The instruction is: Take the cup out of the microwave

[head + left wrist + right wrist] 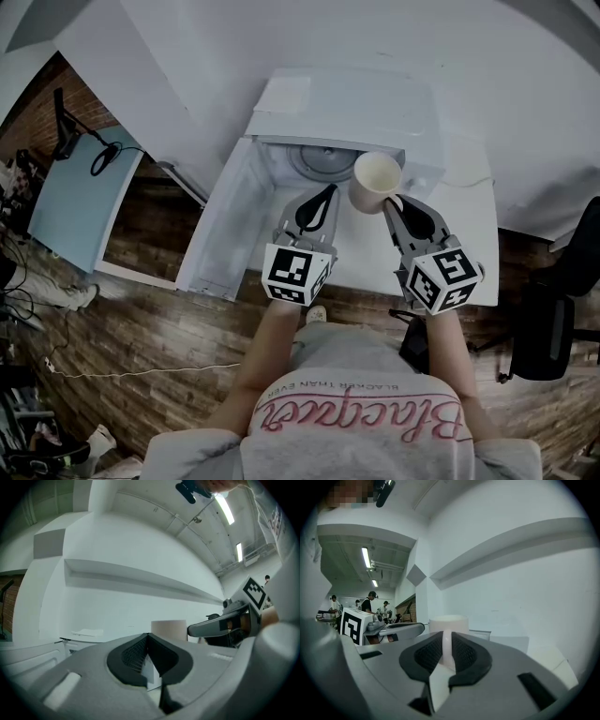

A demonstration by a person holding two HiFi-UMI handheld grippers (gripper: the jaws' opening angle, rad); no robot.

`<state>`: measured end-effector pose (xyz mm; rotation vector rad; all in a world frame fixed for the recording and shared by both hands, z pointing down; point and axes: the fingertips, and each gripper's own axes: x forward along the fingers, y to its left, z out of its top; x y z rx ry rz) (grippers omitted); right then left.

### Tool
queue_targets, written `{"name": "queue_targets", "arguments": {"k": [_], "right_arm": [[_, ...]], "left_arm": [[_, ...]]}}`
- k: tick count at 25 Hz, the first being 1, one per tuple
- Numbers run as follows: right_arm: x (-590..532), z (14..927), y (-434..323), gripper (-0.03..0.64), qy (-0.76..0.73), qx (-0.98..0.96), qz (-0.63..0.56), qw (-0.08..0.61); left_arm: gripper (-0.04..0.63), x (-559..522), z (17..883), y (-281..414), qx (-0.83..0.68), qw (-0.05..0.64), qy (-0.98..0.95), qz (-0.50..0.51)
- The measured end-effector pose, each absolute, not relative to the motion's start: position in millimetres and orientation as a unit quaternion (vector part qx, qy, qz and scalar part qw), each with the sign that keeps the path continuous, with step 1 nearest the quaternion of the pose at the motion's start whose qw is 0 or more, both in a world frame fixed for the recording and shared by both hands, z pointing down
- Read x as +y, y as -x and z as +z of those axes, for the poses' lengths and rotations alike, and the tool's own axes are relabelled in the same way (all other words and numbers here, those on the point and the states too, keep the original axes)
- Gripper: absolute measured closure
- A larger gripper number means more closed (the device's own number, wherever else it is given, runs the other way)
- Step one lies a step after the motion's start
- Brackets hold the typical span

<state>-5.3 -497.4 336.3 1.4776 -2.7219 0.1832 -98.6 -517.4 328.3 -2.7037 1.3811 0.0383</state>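
While the fingers of the left gripper (323,193) are clenched on nothing, those of the right gripper (392,202) grasp the handle of the cup (377,178), at the open microwave's (349,111) mouth.

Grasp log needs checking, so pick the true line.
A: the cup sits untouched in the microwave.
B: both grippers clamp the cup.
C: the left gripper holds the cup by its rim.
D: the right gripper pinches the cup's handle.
D: the right gripper has its pads shut on the handle of the cup, while the left gripper is shut on nothing.
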Motion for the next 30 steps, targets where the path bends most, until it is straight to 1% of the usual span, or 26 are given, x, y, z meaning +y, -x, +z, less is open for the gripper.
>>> {"name": "queue_targets", "arguments": {"k": [14, 19, 30], "right_arm": [[-493, 298, -17, 0.565, -0.504, -0.864, 0.009, 0.001], [-499, 292, -25, 0.565, -0.524, -0.851, 0.008, 0.007], [-508, 270, -34, 0.565, -0.538, -0.843, -0.008, -0.022]], "left_arm": [[0.591, -518, 301, 73, 0.419, 0.072, 0.904, 0.045], [0.591, -519, 288, 69, 0.412, 0.082, 0.906, 0.056], [0.591, -523, 270, 65, 0.404, 0.100, 0.907, 0.068]]}}
